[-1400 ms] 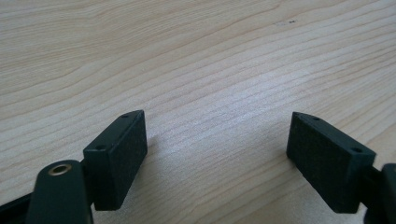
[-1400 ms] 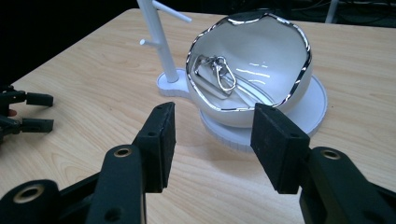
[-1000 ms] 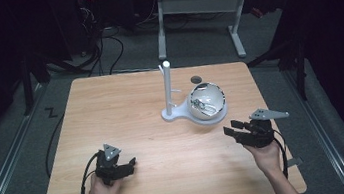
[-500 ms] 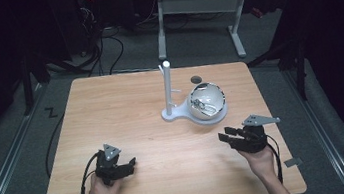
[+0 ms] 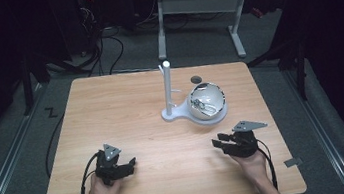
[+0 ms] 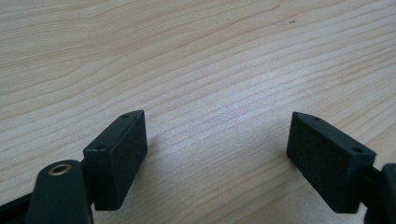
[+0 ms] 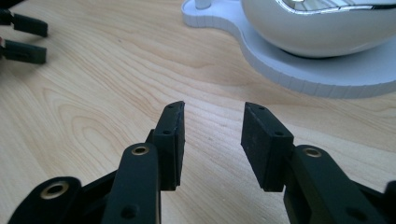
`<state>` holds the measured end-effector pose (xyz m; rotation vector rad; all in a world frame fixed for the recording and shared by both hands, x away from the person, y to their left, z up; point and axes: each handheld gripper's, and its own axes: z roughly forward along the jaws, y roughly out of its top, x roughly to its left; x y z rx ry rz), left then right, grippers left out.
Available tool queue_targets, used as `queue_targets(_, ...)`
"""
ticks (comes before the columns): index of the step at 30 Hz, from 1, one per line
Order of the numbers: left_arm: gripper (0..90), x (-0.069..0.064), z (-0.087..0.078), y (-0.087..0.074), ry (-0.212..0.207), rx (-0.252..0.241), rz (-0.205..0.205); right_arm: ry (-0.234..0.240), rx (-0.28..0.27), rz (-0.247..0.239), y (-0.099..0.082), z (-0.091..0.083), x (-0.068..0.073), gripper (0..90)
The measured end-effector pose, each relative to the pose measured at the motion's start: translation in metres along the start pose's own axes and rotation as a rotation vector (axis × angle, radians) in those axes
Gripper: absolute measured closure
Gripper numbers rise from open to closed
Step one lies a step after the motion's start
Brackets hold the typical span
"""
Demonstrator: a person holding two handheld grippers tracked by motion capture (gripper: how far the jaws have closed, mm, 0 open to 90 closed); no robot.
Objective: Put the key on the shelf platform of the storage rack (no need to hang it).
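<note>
A white stand (image 5: 168, 93) with an upright post rises from a flat white base (image 7: 299, 70) near the table's middle right. A shiny round bowl (image 5: 206, 100) with small metal pieces inside rests on that base. My left gripper (image 5: 129, 163) lies low on the wood at the front left, jaws wide apart and empty (image 6: 215, 149). My right gripper (image 5: 220, 143) sits at the front right, just in front of the base, jaws parted with nothing between them (image 7: 212, 135). The left gripper (image 7: 25, 39) shows far off in the right gripper view.
The wooden table (image 5: 112, 115) ends close behind my hands. A small dark round spot (image 5: 196, 79) lies behind the bowl. Beyond the far edge stand a white desk frame (image 5: 198, 7) and floor cables (image 5: 107, 40).
My right gripper has come down and back toward the table's front edge, settling lower near the wood. The left gripper has stayed put.
</note>
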<state>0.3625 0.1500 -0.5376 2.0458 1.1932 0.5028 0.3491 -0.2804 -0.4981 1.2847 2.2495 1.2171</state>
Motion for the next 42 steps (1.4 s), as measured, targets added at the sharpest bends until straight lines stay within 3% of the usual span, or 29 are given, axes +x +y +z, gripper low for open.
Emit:
queue_targets(10,20.6,0.0,0.0,0.0,0.001,-0.001,0.0,-0.044,0.034,-0.009,-0.011,0.015,0.0,58.0)
queue_targets(13,20.6,0.0,0.0,0.0,0.0,0.0,0.0,-0.083,0.045,-0.034,-0.014,0.02,0.002,57.5)
queue_targets(17,20.5,0.0,0.0,0.0,0.0,0.0,0.0,-0.103,0.066,-0.064,-0.016,0.027,0.004,57.2)
queue_targets(22,20.5,0.0,0.0,0.0,0.0,0.0,0.001,-0.113,0.073,-0.061,-0.017,0.031,0.004,56.9)
queue_targets(29,20.5,0.0,0.0,0.0,0.001,0.0,0.001,-0.15,0.082,-0.114,-0.018,0.033,0.007,53.4)
queue_targets(34,20.6,0.0,0.0,0.0,0.001,0.0,0.001,-0.167,0.086,-0.101,-0.018,0.034,0.006,46.3)
queue_targets(42,20.6,0.0,0.0,0.0,0.001,0.0,0.001,-0.184,0.085,-0.089,-0.018,0.034,0.007,43.8)
